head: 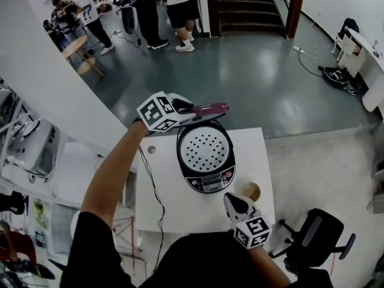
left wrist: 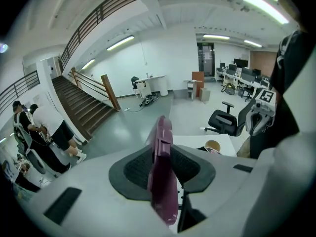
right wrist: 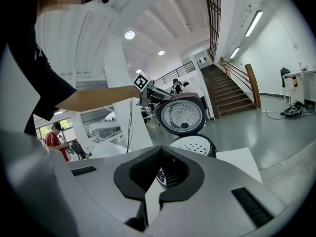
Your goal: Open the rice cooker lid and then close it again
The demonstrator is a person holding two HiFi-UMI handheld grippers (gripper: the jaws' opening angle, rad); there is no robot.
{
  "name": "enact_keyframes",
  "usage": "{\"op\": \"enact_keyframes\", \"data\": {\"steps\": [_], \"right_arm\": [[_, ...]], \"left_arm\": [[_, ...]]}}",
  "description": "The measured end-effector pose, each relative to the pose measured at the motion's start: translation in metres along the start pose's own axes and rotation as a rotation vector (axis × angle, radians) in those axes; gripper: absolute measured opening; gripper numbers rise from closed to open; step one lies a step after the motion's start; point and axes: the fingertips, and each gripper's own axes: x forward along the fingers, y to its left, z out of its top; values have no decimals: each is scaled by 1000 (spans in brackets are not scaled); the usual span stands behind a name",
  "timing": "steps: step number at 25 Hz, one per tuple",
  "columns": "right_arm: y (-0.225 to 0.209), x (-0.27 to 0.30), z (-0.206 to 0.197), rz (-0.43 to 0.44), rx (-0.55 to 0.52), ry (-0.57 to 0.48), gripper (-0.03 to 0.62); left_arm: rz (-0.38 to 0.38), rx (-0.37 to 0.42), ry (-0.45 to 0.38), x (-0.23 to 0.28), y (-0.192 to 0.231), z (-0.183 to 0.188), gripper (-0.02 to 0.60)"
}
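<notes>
The black rice cooker (head: 207, 161) stands on the white table (head: 162, 209) with its purple lid (head: 210, 108) raised upright, so the white perforated inner tray shows. My left gripper (head: 191, 115) reaches over the cooker's far side and is shut on the lid's top edge. In the left gripper view the lid (left wrist: 162, 181) fills the gap between the pads. My right gripper (head: 231, 198) is shut and holds nothing, low by the cooker's front right corner. In the right gripper view the lid (right wrist: 183, 115) stands above the cooker (right wrist: 193, 144).
A small brown cup (head: 249, 191) sits on the table right of the cooker, close to my right gripper. A black cable (head: 153, 188) runs down the table's left side. A black office chair (head: 318, 239) stands right of the table. Several people stand far back on the floor.
</notes>
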Motion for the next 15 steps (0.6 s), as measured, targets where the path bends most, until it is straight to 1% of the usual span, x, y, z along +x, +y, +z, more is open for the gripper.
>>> {"op": "enact_keyframes", "data": {"steps": [4,8,15], "right_arm": [[3,0,-3,3,-3,7,-2],[4,-1,-4,9,-6,9,-2],[9,2,-3,31,-16,12,-2]], "left_arm": [[-25,-7,13,2,-12,-3,91],[-50,4,32,4,-27,-6,83],[-68,25,59,10,-48,-12,75]]}}
